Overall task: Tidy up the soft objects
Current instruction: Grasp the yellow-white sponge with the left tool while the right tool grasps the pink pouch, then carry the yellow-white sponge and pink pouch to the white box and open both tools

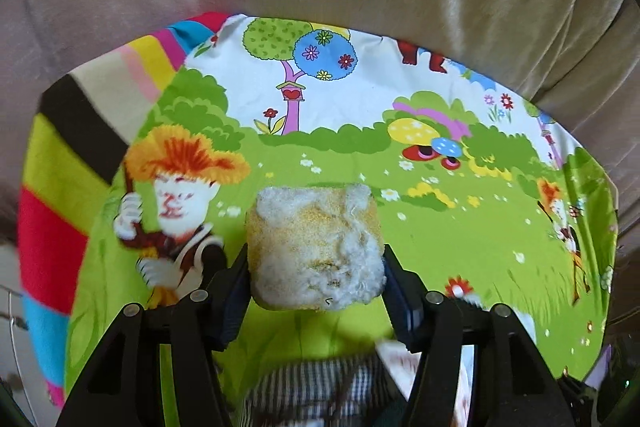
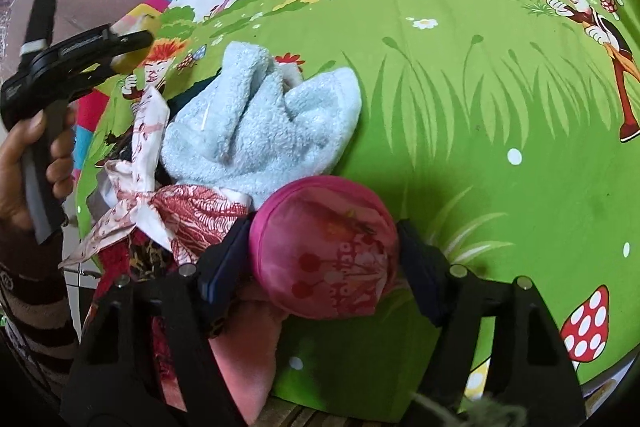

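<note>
Left gripper (image 1: 316, 267) pinching a yellow sponge (image 1: 314, 247) at the lower centre of the left wrist view, pads pressed on both its sides, the sponge lifted clear of the cartoon-print sheet (image 1: 440, 227). Looks light, spongy and fuzzy on top; likely to squash rather than slip, so a hold across the middle of its two flat sides seems right, with only gentle pressure.

Right gripper (image 2: 324, 263) bracketing a pink cloth ball (image 2: 324, 247) at the lower centre of the right wrist view, pads at or touching its sides; cannot tell whether pressing firmly yet. Ball appears smooth, rounded and soft, so probably prone to squirming out; best taken across its widest part.

Just above and left of the ball, a pale blue towel (image 2: 260, 123) heaped loosely, limp and easy to bunch, better gathered at a thick fold. Beside it, left of centre, a red-patterned scarf (image 2: 168, 211), thin, floppy, likely to trail if lifted by one end.
</note>
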The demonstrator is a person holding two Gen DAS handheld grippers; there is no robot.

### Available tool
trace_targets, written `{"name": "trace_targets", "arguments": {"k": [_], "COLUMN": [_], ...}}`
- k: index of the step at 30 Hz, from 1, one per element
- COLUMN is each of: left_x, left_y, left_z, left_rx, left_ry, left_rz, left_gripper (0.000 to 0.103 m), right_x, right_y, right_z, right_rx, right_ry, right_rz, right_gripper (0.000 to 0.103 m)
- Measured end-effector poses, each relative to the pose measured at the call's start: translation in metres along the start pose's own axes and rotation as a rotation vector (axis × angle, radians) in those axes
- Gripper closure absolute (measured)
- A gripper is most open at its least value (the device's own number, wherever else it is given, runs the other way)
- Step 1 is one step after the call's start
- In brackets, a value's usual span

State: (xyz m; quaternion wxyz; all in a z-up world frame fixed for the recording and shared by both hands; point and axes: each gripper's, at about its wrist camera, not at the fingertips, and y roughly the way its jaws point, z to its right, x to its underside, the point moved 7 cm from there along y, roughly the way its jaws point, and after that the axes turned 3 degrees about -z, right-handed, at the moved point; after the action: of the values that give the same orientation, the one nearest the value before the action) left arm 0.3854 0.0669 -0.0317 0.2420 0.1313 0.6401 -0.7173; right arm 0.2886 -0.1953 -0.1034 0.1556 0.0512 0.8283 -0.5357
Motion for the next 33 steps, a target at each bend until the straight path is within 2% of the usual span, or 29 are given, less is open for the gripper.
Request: {"name": "trace_targets", "arguments": {"k": [15, 26, 33], "left_x": [0.09, 0.16, 0.199], "left_y": [-0.081, -0.116, -0.129], "left_z": [0.018, 0.054, 0.091], "left_rx": [0.052, 0.116, 0.162], "left_ry": [-0.033, -0.055, -0.021], "left_rz": [0.078, 0.067, 0.047], "left_gripper": [0.043, 0.043, 0.043], "right_x": [0.023, 0.062, 0.09], "right_y": [-0.053, -0.091, -0.115], "right_z": [-0.015, -0.023, -0.014], "right_rx": [0.037, 0.07, 0.075], "right_ry": [-0.06, -0.089, -0.07], "right_rz": [0.102, 0.148, 0.174], "right_gripper": [0.028, 0.028, 0.028]}}
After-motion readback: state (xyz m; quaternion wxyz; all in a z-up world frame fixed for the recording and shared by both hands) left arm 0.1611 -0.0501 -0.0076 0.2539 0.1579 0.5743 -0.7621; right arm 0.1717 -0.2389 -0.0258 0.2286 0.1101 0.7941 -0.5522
